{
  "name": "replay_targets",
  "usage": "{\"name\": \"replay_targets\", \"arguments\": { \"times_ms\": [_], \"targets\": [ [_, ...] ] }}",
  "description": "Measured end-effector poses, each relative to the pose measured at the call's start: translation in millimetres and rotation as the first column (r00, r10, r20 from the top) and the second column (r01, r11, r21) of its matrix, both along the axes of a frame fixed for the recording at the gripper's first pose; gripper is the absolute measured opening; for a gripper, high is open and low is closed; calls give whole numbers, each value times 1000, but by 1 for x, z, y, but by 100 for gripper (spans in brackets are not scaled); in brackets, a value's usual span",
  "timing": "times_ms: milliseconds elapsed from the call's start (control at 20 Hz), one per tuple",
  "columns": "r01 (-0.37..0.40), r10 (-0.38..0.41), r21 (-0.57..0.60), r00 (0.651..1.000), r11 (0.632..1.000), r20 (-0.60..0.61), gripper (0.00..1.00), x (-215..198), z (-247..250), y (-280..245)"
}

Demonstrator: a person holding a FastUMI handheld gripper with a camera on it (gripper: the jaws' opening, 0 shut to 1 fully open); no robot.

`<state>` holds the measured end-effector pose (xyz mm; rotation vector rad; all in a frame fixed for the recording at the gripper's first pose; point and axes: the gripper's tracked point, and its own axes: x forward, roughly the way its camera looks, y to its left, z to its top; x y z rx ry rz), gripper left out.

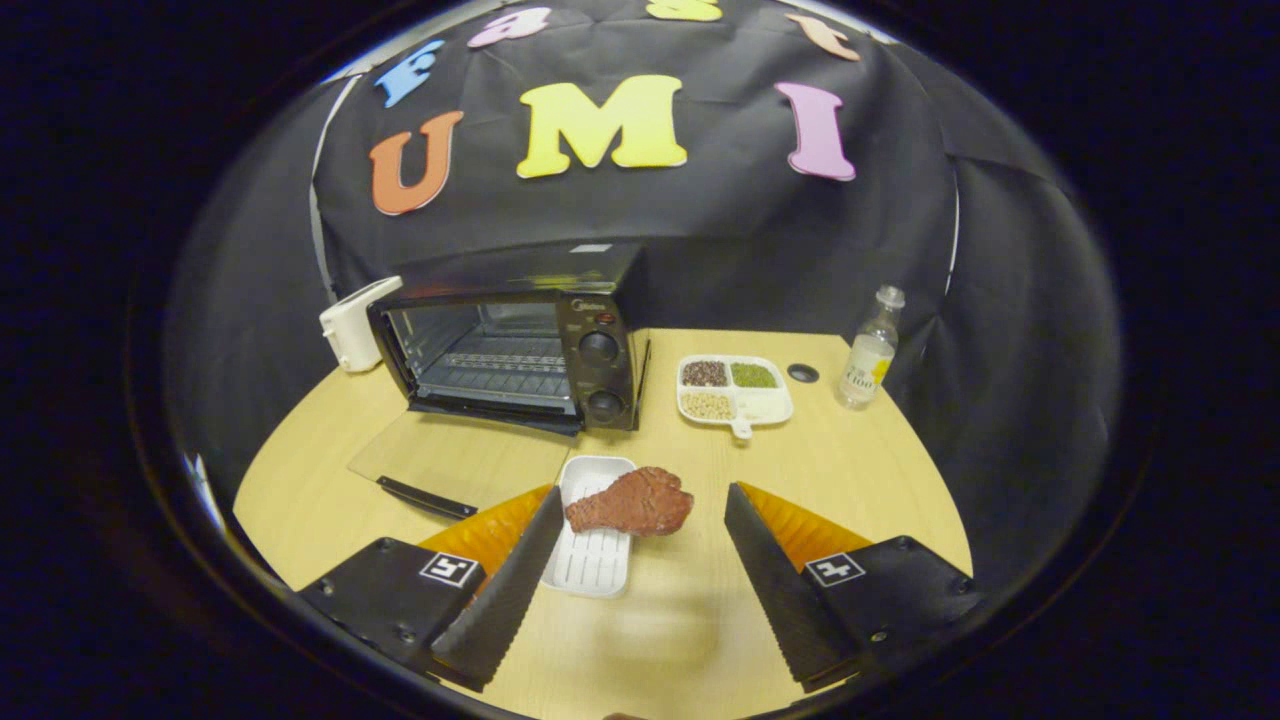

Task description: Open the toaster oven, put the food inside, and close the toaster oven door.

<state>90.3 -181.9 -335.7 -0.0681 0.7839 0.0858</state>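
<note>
The black toaster oven [520,335] stands at the back of the table with its glass door [455,460] folded flat down onto the tabletop, and the wire rack inside shows. A brown piece of meat shaped like a drumstick [632,502] lies across the far right edge of a small white tray [590,560]. My gripper [643,492] is open, and the meat lies between its fingertips. The left fingertip [545,520] is close to the meat's narrow end. The right fingertip [745,515] stands a little apart from it. The tray reaches back beside the left finger.
A white divided dish [765,408] holding grains and beans sits right of the oven, with a clear bottle [870,350] farther right and a small dark hole [802,373] between them. A white box [350,325] stands against the oven's left side. The door's black handle [425,497] lies near my left finger.
</note>
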Motion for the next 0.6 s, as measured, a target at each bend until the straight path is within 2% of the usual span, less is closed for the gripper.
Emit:
{"name": "replay_targets", "arguments": {
  "times_ms": [150, 350, 500, 600],
  "targets": [
    [-3, 9, 53, 994, 999, -110, 100, 9, -9, -25],
    [23, 43, 232, 960, 972, -276, 96, 16, -38, -29],
    [23, 99, 309, 923, 951, -372, 84, 20, -63, -30],
    [6, 178, 407, 893, 913, -413, 80, 19, -67, -14]
  ]
}}
